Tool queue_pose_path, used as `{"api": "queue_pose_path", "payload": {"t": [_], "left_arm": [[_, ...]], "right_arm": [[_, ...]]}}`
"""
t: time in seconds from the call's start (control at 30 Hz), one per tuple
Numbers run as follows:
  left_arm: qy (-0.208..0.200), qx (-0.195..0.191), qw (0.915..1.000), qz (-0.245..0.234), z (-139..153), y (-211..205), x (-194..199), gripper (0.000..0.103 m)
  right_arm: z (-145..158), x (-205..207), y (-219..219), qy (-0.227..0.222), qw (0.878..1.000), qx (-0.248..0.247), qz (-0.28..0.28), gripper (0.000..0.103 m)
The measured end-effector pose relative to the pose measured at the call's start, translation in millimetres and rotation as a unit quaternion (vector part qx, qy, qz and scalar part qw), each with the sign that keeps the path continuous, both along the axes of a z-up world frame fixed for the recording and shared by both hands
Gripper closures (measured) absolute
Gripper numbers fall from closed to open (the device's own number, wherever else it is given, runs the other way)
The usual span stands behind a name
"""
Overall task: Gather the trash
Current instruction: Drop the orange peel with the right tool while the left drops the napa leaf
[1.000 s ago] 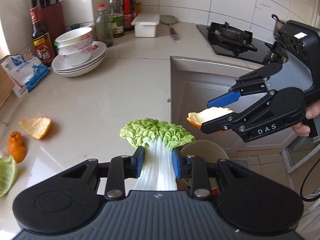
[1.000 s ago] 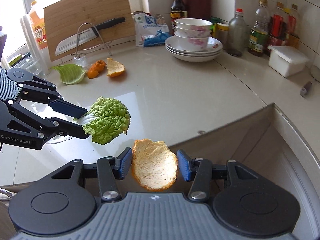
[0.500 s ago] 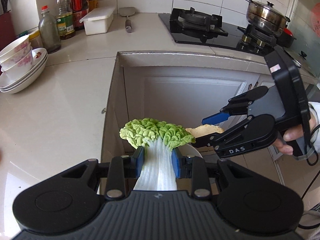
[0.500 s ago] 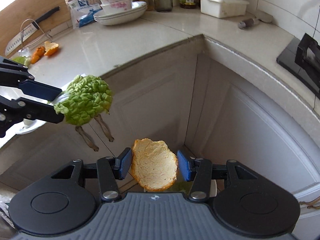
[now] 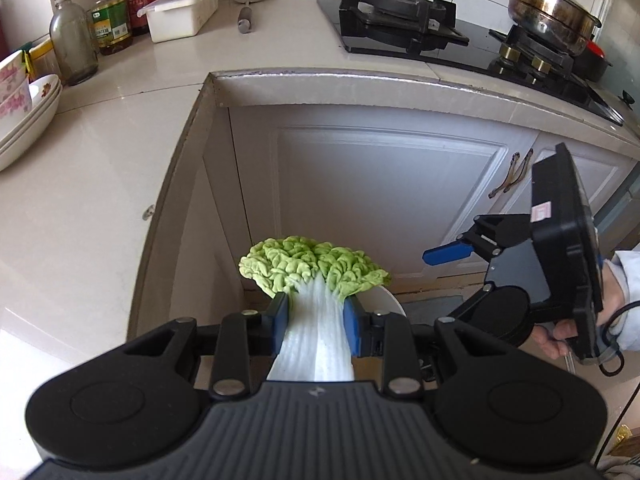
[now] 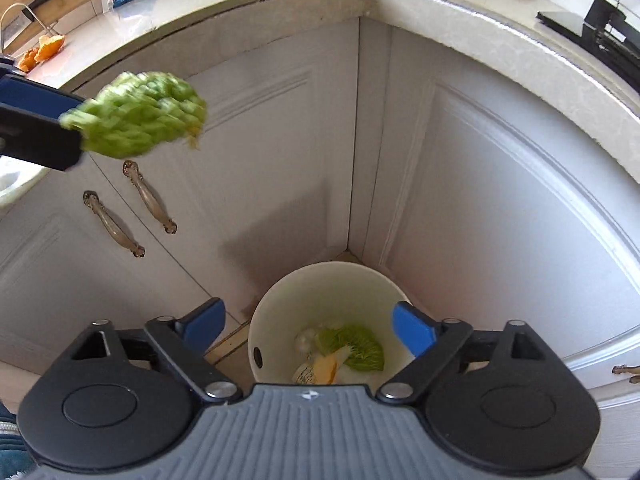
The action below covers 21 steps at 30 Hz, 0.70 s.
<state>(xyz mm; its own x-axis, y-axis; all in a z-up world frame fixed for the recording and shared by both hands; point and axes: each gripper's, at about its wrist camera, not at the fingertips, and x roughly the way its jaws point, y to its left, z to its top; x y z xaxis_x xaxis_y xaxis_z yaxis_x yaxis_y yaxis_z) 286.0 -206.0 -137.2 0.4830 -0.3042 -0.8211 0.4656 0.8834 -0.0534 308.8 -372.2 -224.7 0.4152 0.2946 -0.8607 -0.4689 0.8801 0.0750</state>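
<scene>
My left gripper (image 5: 315,320) is shut on a cabbage leaf (image 5: 312,276) with a white stalk and crinkled green top, held out past the counter's edge; the leaf also shows, blurred, in the right wrist view (image 6: 140,116). My right gripper (image 6: 308,326) is open and empty, directly above a white trash bin (image 6: 280,300) on the floor in the cabinet corner. Inside the bin lie an orange peel (image 6: 320,368) and a green leaf (image 6: 356,346). In the left wrist view, the bin's rim (image 5: 386,300) peeks out behind the leaf and the right gripper (image 5: 448,272) is at the right.
White cabinet doors (image 6: 480,220) with metal handles (image 6: 150,196) surround the bin. Orange peels (image 6: 44,48) lie on the counter (image 5: 80,200). Stacked bowls (image 5: 20,96), bottles (image 5: 72,44), a white box (image 5: 180,12), a stove (image 5: 404,16) and a pot (image 5: 552,8) stand on it.
My right gripper opened and dropped the orange peel into the bin. Both grippers moved down from the counter toward the corner; the left still holds the cabbage leaf.
</scene>
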Motion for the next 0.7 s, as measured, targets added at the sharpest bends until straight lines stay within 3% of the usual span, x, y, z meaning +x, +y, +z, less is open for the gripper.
{"api": "queue_pose_path", "payload": {"t": [0.27, 0.7], "left_arm": [[0.013, 0.005, 0.9999, -0.005, -39.0, -36.9, 18.3, 0.075], [0.063, 0.031, 0.9974, -0.016, -131.1, -88.5, 43.1, 0.074]], "right_arm": [[10.9, -18.9, -23.9, -0.008, 1.0, -0.001, -0.018, 0.005], [35.6, -57.1, -46.1, -0.029, 0.998, -0.015, -0.046, 0.0]]}}
